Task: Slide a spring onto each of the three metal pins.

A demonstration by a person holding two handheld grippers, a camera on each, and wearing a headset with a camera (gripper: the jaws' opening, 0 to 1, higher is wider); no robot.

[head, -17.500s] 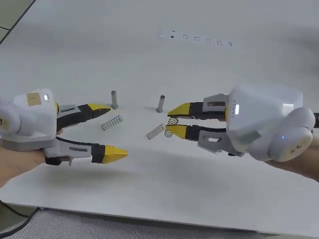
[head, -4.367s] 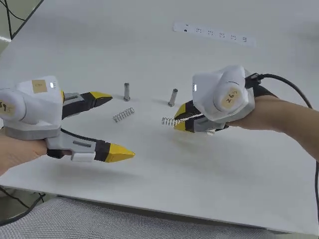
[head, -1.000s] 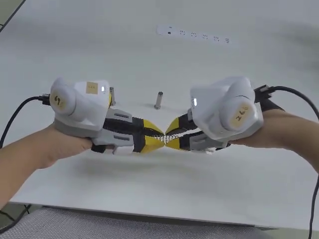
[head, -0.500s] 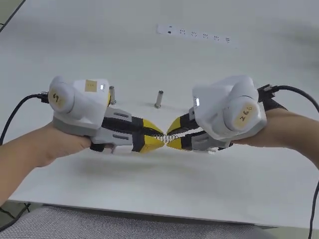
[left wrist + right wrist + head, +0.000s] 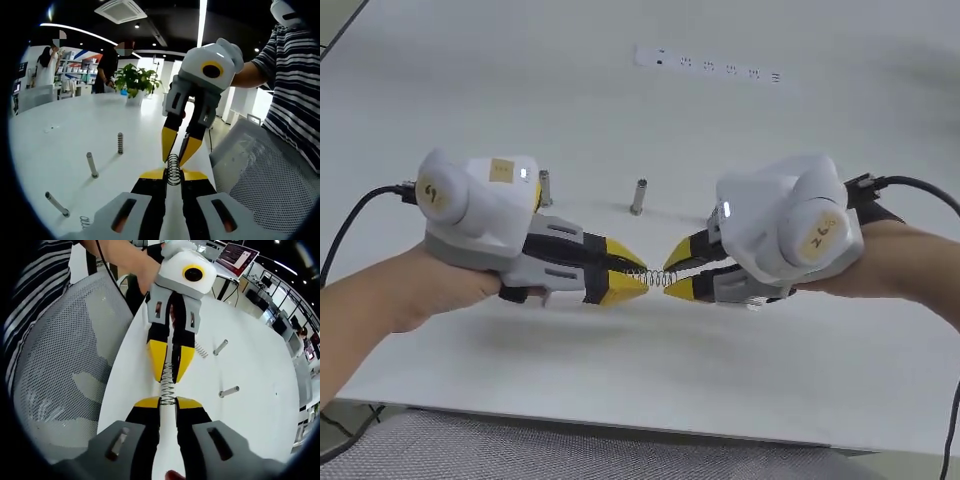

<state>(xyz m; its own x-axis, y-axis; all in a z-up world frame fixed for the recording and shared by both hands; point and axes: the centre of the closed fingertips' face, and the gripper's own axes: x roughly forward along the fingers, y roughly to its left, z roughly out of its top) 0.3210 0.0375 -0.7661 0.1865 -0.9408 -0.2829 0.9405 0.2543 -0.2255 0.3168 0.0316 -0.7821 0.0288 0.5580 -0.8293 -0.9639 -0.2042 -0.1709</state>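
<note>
A small metal spring hangs in the air above the white table, stretched between both grippers. My left gripper is shut on its left end, my right gripper on its right end. In the left gripper view the spring sits in my left gripper, with the right gripper pinching it from above. In the right gripper view the spring runs from my right gripper to the left gripper. Two bare pins stand behind. A third pin carries a spring.
A loose spring lies on the table near the pins. A white power strip lies at the far side. A grey mesh chair stands at the table's near edge. People stand far off in the room behind the table.
The two grippers have drawn slightly apart, the right one drifting right, so the spring now shows stretched between their tips. Both stay shut on it.
</note>
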